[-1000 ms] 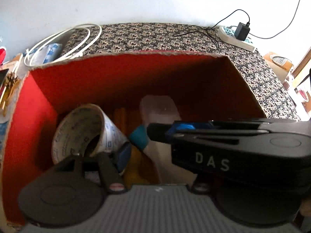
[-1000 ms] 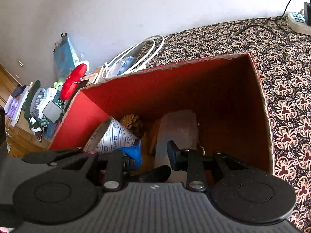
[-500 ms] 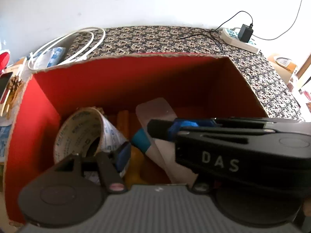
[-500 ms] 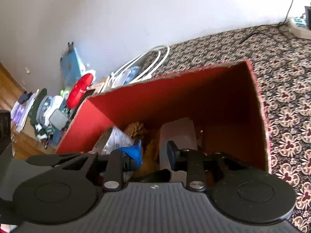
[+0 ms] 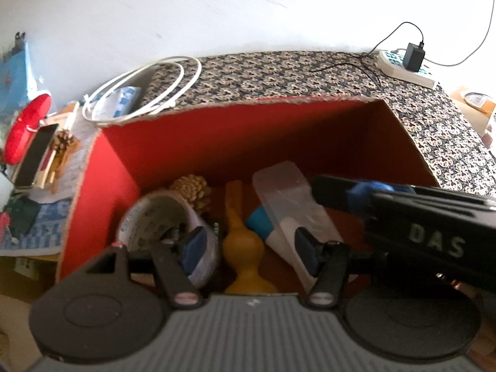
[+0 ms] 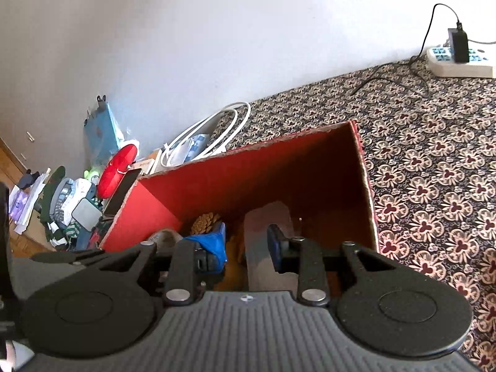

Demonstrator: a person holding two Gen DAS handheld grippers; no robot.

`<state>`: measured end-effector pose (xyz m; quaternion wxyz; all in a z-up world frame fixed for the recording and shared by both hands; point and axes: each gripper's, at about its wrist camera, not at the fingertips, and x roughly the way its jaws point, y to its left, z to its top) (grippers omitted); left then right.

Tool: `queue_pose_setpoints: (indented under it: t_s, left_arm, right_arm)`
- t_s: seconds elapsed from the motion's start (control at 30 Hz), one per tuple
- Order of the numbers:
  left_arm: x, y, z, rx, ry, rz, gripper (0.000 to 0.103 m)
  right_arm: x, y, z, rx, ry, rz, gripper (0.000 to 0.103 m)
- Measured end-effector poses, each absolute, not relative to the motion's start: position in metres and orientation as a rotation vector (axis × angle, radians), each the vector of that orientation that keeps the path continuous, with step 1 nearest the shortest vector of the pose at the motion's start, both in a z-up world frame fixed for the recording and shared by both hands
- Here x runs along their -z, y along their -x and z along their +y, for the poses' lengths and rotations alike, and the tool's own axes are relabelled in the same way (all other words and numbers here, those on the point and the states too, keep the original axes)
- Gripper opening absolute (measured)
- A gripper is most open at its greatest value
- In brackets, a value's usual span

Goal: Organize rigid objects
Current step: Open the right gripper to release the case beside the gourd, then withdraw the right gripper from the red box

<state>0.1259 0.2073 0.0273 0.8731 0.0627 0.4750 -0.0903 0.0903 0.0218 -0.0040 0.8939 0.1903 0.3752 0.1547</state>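
Observation:
A red open box (image 5: 192,142) stands on the patterned cloth (image 5: 279,71); it also shows in the right wrist view (image 6: 279,167). Inside lie a printed paper cup (image 5: 155,217), a pine cone (image 5: 192,189), a yellow gourd-shaped object (image 5: 245,248), a teal-capped tube (image 5: 260,221) and a clear plastic case (image 5: 288,192). My left gripper (image 5: 251,248) is open and empty above the box. My right gripper (image 6: 246,245) is open and empty over the box's near side; its body (image 5: 434,226) crosses the left wrist view at right.
A white coiled cable (image 5: 145,90) lies behind the box. A power strip with a charger (image 5: 409,65) sits at the far right. A red case (image 5: 28,127), a phone (image 5: 35,155) and clutter lie left of the box. A white wall stands behind.
Both grippers have risen and pulled back from the box, so more of the cloth and wall shows. The left gripper's jaws now stand wide apart. The pine cone has come into view.

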Motion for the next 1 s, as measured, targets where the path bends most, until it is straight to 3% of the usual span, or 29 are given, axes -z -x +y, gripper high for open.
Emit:
queue_pose_setpoints:
  t_s: [1.0]
  left_arm:
    - [-0.059,-0.066,0.168,0.138,-0.178,0.912,0.064]
  right_arm:
    - [-0.017,-0.021,-0.029,-0.324,-0.444,0.73,0.013]
